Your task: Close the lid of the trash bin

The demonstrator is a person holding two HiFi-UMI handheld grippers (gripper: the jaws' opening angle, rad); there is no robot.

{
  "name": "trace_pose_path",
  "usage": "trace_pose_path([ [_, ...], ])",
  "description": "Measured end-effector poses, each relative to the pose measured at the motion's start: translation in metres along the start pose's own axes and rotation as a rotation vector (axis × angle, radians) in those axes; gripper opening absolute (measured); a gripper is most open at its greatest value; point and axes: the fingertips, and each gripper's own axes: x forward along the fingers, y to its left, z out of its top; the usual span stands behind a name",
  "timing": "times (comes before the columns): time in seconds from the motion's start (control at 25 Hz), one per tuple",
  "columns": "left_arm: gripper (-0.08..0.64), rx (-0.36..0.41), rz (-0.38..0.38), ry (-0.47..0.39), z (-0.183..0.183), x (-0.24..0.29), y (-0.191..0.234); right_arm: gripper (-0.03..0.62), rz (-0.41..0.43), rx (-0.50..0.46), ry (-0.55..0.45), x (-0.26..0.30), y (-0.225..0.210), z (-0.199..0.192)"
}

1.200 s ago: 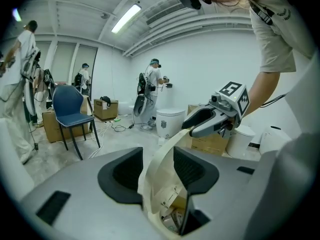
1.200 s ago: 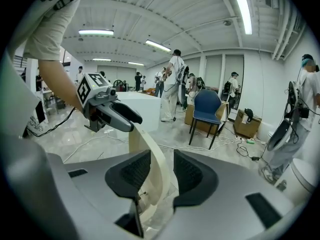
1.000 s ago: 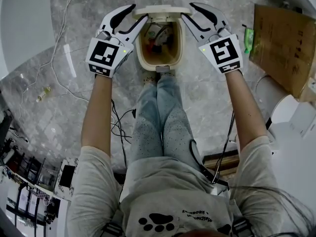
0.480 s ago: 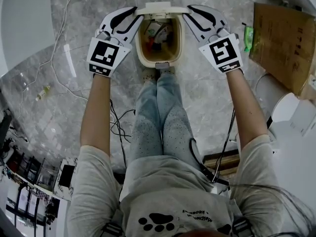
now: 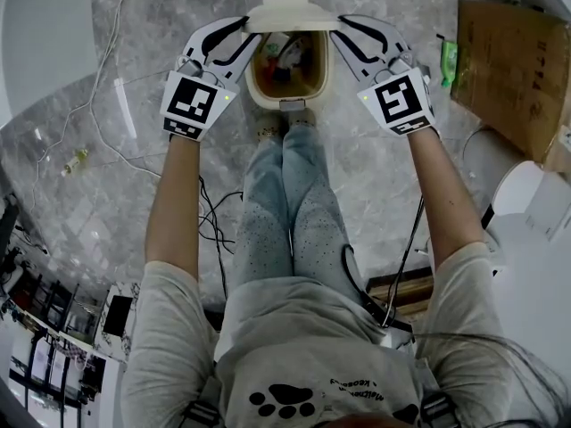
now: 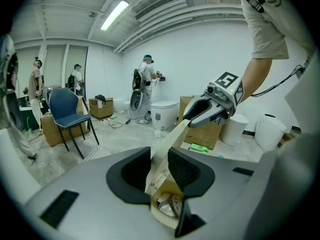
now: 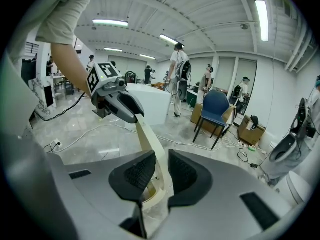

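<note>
A cream trash bin [image 5: 252, 83] stands on the floor in front of the person's feet, with rubbish showing inside. Its lid [image 5: 290, 14] is raised at the far rim and tilts over the opening. My left gripper [image 5: 250, 27] has the lid's left edge between its pads. Its jaws are opening slightly, and the pads still touch the lid [image 6: 170, 139]. My right gripper [image 5: 336, 27] is shut on the lid's right edge [image 7: 150, 139]. Each gripper view shows the other gripper at the far end of the lid: the right one [image 6: 192, 121] and the left one [image 7: 132, 118].
A cardboard sheet [image 5: 513, 69] and a green bottle [image 5: 449, 61] lie on the floor at the right, with white bins [image 5: 526, 203] nearer. White cables [image 5: 116, 61] run across the floor at the left. A blue chair [image 6: 67, 111] and several people stand further off.
Both grippers went from wide open beside the lid's ends to closed on them. The lid has tipped toward the person and shows more of its face.
</note>
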Motion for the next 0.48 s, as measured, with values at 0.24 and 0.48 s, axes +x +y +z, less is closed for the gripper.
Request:
trace_pose_path([
  [0.24, 0.12, 0.013, -0.011, 0.004, -0.011, -0.007, -0.018, 0.097, -0.009, -0.018, 0.009, -0.008, 0.019, -0.01],
  [0.48, 0.121, 0.028, -0.018, 0.004, -0.022, -0.015, -0.032, 0.103, -0.01, -0.03, 0.018, -0.013, 0.036, -0.016],
])
